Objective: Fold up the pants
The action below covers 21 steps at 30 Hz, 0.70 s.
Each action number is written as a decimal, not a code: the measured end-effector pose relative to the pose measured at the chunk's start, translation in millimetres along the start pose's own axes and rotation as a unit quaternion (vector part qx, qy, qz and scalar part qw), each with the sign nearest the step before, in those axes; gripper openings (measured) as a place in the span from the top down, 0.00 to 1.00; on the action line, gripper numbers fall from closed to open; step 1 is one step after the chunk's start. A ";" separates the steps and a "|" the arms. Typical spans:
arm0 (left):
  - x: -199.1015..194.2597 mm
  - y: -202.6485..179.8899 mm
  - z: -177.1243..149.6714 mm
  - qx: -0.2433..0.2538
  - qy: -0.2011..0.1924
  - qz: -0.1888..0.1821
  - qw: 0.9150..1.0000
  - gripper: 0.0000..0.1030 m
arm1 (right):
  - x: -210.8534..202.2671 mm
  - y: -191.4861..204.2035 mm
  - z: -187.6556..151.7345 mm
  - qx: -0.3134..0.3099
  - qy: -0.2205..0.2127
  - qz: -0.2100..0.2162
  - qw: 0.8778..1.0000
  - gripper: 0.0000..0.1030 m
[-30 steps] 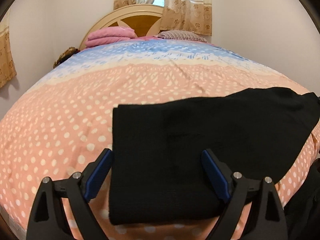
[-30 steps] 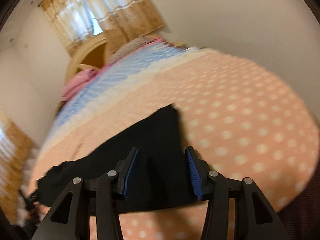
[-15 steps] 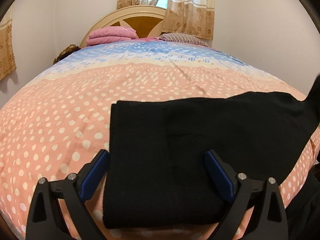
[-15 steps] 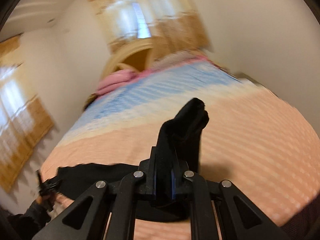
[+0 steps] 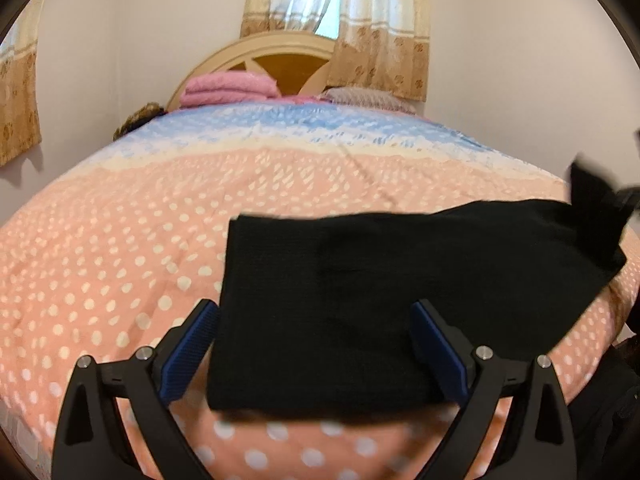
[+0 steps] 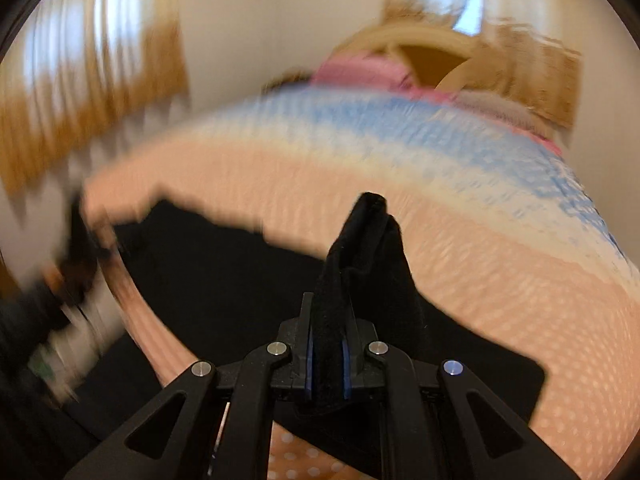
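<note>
Black pants [image 5: 360,292] lie on the bed near its front edge, folded lengthwise. My left gripper [image 5: 316,352] is open, its blue pads either side of the pants' near left end, just above the cloth. My right gripper [image 6: 328,364] is shut on the pants' right end [image 6: 360,256] and holds it lifted off the bed. That raised end shows in the left wrist view [image 5: 596,220] at the far right, blurred. The rest of the pants stretch away to the left in the right wrist view [image 6: 208,264].
The bed [image 5: 120,240] has a peach dotted cover with a blue band further back. Pink folded bedding [image 5: 228,88] and a pillow [image 5: 368,98] lie by the headboard [image 5: 288,64]. Curtains [image 5: 380,20] hang behind. Walls stand left and right.
My right gripper closed on the pants' right end, lifted it, and is swinging left fast with it. The left gripper has stayed open over the left end, moving little.
</note>
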<state>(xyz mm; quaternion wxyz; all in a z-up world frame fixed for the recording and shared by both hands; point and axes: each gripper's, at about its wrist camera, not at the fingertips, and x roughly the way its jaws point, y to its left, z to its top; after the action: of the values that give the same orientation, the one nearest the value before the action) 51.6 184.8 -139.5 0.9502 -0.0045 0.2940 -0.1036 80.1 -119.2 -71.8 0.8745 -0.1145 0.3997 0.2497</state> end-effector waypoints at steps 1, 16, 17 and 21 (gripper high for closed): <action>-6.1 -4.3 2.5 0.006 -0.006 -0.002 1.000 0.04 | 18.9 7.4 -6.7 -0.018 0.026 0.004 0.999 0.89; 25.2 -171.0 50.6 0.088 0.044 -0.216 0.971 0.05 | -25.8 -55.9 -43.5 0.093 -0.042 0.056 0.993 0.46; 31.8 -186.6 53.0 0.103 0.047 -0.222 0.968 0.05 | -25.5 -57.6 -46.8 0.102 -0.044 0.056 0.992 0.46; 49.2 -221.8 59.2 0.123 0.068 -0.234 0.962 0.07 | -16.4 -64.5 -61.5 0.128 -0.043 0.075 0.988 0.46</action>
<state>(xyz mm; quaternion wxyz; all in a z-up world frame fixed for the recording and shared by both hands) 81.3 -45.1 -102.6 0.8704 0.0506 0.3340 -0.3581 65.6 -204.2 -99.6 0.8772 0.0392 0.3978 0.2661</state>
